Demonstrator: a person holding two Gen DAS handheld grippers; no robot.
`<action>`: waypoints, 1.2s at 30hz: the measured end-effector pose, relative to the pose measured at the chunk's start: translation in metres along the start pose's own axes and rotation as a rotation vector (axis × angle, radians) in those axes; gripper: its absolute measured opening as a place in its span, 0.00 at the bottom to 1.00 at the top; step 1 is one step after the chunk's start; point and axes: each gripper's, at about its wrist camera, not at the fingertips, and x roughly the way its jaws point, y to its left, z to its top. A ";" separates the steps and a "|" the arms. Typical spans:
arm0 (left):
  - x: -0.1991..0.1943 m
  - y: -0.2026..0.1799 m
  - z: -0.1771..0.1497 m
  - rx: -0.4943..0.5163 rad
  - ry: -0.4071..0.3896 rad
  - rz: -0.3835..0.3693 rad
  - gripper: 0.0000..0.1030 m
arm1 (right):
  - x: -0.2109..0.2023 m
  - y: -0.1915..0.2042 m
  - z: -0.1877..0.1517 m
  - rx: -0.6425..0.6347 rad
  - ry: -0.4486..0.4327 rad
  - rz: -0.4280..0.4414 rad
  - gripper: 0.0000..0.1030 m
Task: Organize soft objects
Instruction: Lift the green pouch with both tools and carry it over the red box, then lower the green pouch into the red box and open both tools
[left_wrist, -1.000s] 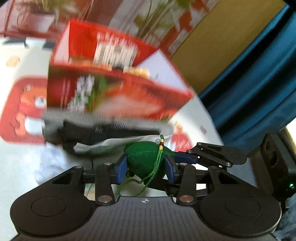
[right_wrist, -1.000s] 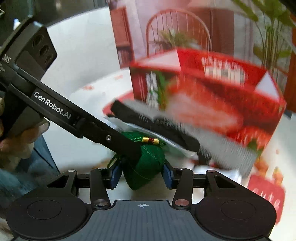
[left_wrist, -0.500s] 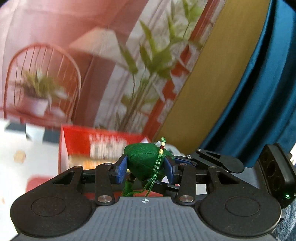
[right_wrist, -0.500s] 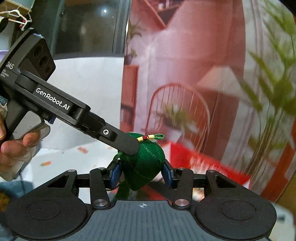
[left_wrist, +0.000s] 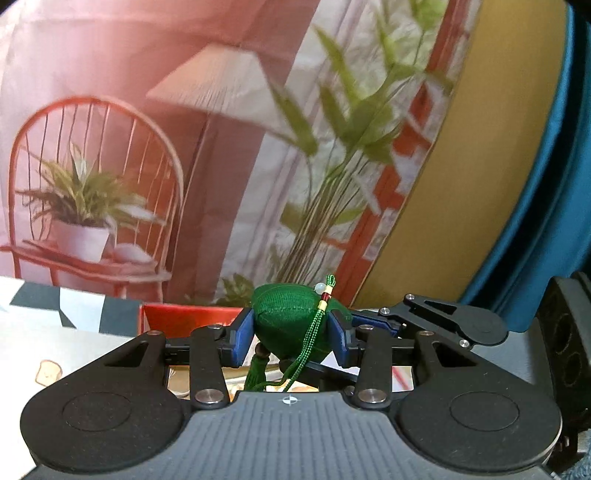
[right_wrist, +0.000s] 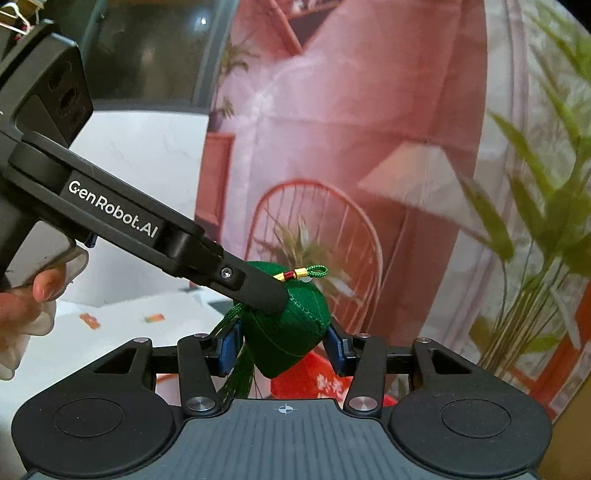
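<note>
Nearest in the left wrist view, the left gripper has its blue pads pressed against both flanks of a small green stitched fabric pouch, held up in the air between the two tools; a green braided cord with gold and red beads drapes down its front, and a tassel hangs beneath; in the right wrist view the right gripper pinches the same pouch from the opposite side, its pads touching the cloth, so both sets of jaws are closed on the one thing.

The pouch looks light and stuffed, likely to dent under pressure and unlikely to slip from rubber pads; the plump middle is the safest hold, while the cord and tassel could snag or tug if caught.

Only the right wrist view shows the other tool's black finger lying across the pouch top, and a person's hand on its grip; only the left wrist view shows the right tool's linkage beyond the pouch.

Farther off, a red cardboard box sits low behind the pads; beyond it hangs a printed backdrop of a chair and plants.
</note>
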 end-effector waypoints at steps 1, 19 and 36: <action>0.006 0.004 -0.003 -0.014 0.039 0.011 0.43 | 0.007 -0.001 -0.005 0.008 0.019 -0.002 0.43; 0.035 0.033 -0.018 0.013 0.163 0.161 0.98 | 0.046 -0.028 -0.053 0.218 0.233 -0.194 0.91; -0.028 0.023 -0.037 0.001 0.159 0.241 1.00 | -0.040 -0.030 -0.081 0.495 0.151 -0.284 1.00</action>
